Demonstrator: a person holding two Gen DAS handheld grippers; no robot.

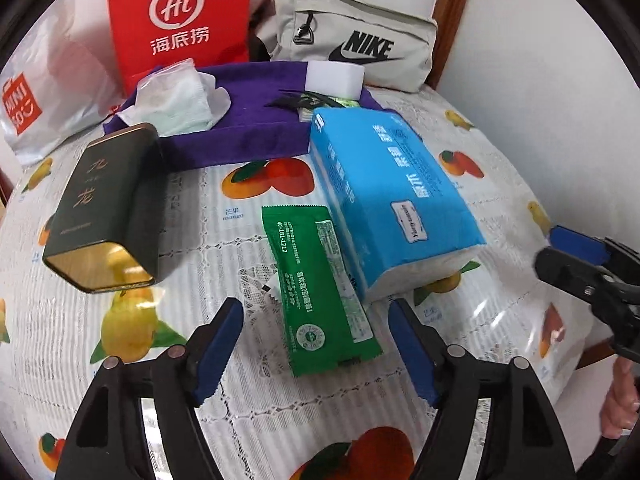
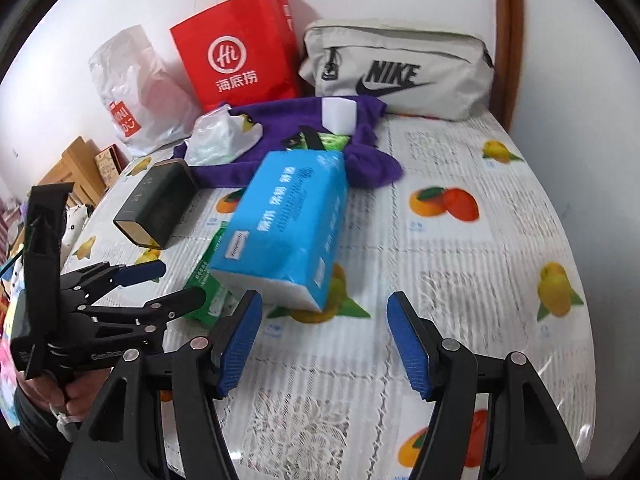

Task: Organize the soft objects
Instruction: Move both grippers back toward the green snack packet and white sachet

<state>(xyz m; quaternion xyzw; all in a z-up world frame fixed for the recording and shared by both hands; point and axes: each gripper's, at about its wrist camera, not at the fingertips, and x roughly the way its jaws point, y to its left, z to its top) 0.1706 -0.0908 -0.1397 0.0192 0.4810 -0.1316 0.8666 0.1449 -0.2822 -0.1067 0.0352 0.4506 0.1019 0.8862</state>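
— Fruit-print tablecloth [image 1: 248,360] against a white wall. How many things?
— One blue tissue pack [image 1: 384,196], one green sachet [image 1: 320,284] tucked beside it, one dark tin [image 1: 108,208], one purple cloth [image 1: 248,120], three bags behind.
— Grippers?
— Left gripper [image 1: 314,348] wide, straddling the sachet untouched; right gripper [image 2: 324,340] wide, empty, near the pack.

The red paper bag [image 1: 178,20] reads "Hi 海底捞"; the beige pouch [image 1: 352,40] says NIKE; the white plastic bag [image 1: 36,104] shows MINISO; the green sachet [image 1: 320,284] carries "40-181-1212"; the tablecloth [image 1: 236,216] prints "mango"
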